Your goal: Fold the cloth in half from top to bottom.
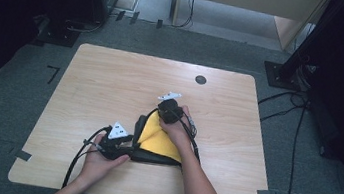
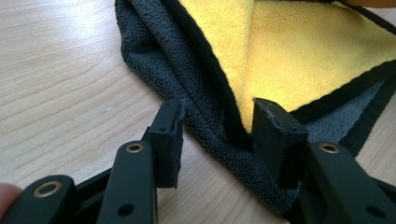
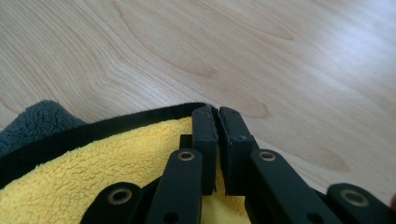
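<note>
Soft two-sided cloth (image 1: 159, 143), half folded near the tabletop's (image 1: 112, 76) front edge.
The right gripper (image 3: 218, 114) has its fingers clenched on the black-hemmed yellow corner; the left gripper (image 2: 219, 123) straddles the grey fold, fingers released. Light, limp and plush, it will sag, so hems and corners are probably the best holds.

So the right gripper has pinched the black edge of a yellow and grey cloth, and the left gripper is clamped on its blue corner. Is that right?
One slip: no corner is blue. The left gripper straddles a fold of the cloth that is grey outside and yellow inside, with a black edge, as the left gripper view shows. Whether it is clamped is hard to tell. The right gripper has pinched the black edge.
</note>
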`<control>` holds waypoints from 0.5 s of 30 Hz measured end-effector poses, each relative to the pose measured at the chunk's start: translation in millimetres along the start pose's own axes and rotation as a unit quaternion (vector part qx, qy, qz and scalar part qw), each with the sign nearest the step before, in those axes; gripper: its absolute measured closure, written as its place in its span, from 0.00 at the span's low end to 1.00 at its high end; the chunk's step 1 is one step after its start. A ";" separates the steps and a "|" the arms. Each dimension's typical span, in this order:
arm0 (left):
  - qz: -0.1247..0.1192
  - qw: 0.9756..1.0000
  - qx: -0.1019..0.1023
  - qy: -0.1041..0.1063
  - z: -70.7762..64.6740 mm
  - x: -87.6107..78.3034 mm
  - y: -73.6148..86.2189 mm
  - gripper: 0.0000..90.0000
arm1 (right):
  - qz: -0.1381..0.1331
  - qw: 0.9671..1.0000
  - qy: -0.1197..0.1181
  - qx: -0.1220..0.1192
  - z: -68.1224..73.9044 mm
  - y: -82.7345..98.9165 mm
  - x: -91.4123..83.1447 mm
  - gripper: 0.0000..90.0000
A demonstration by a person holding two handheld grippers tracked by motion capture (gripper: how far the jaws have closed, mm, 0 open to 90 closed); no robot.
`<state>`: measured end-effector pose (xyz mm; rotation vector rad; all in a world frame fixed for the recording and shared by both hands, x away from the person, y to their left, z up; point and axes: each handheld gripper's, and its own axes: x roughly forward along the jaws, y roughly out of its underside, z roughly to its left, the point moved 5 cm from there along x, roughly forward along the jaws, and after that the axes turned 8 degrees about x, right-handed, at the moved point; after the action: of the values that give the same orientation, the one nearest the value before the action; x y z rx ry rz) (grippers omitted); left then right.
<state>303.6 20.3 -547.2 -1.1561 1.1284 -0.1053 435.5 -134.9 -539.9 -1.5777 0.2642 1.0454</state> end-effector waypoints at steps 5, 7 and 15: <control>-0.010 1.000 0.014 0.000 -2.9 -4.1 0.5 0.69 | -0.078 0.997 -0.025 0.009 0.1 -3.5 -40.8 0.96; -0.011 1.000 0.026 0.000 -5.1 -6.3 1.1 0.75 | -0.102 0.994 -0.031 0.003 -0.2 1.5 -65.2 0.96; -0.011 0.997 0.074 0.012 -14.7 -22.6 6.4 0.92 | -0.130 0.989 -0.062 -0.023 -7.5 79.3 -143.4 0.93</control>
<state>278.7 26.8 -536.9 -1.0374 1.1102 -0.2165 303.5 -218.1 -489.1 -1.5340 -0.0506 0.9454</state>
